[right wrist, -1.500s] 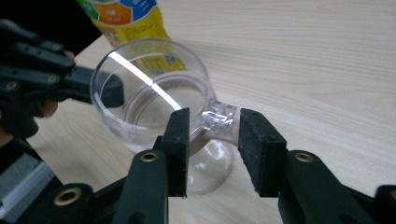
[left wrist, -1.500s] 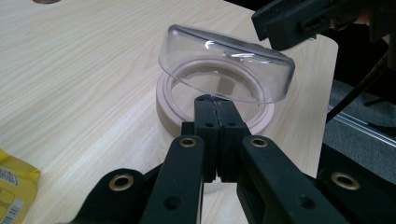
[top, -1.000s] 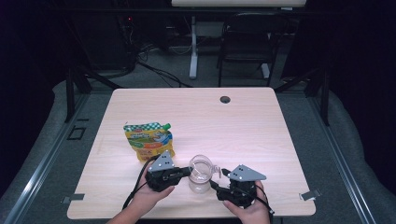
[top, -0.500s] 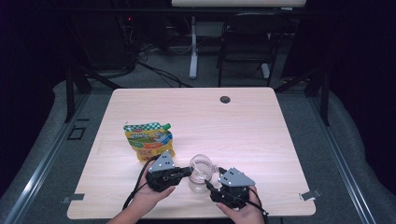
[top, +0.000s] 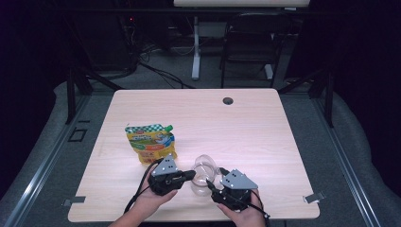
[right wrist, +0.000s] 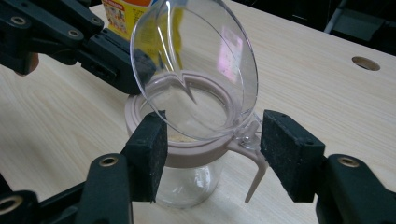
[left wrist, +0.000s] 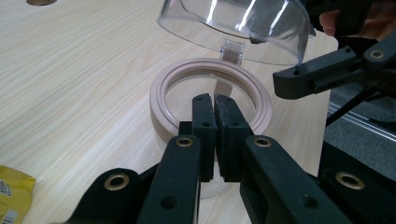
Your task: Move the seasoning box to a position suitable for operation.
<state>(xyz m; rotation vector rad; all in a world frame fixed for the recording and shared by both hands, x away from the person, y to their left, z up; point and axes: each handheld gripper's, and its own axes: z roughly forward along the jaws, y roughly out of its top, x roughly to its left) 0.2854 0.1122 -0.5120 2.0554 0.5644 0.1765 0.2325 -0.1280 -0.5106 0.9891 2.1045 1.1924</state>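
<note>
A dark room is seen; a black chair (top: pixel 249 42) is placed at twelve o'clock beyond the bench (top: pixel 255 127), over grey floor (top: pixel 350 156).

Light wood table (top: pixel 265 137) with a cable hole (top: pixel 228 100) near the far edge. On it: a yellow pouch (top: pixel 150 143) and, just beside it, a glass jar (top: pixel 204 177).

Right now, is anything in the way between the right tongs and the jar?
Nothing visible. The right tongs stand open with a pad on either side of the jar at its pink collar. The clear lid is tipped up above them, and the left tongs, shut, sit at the opposite rim.
</note>
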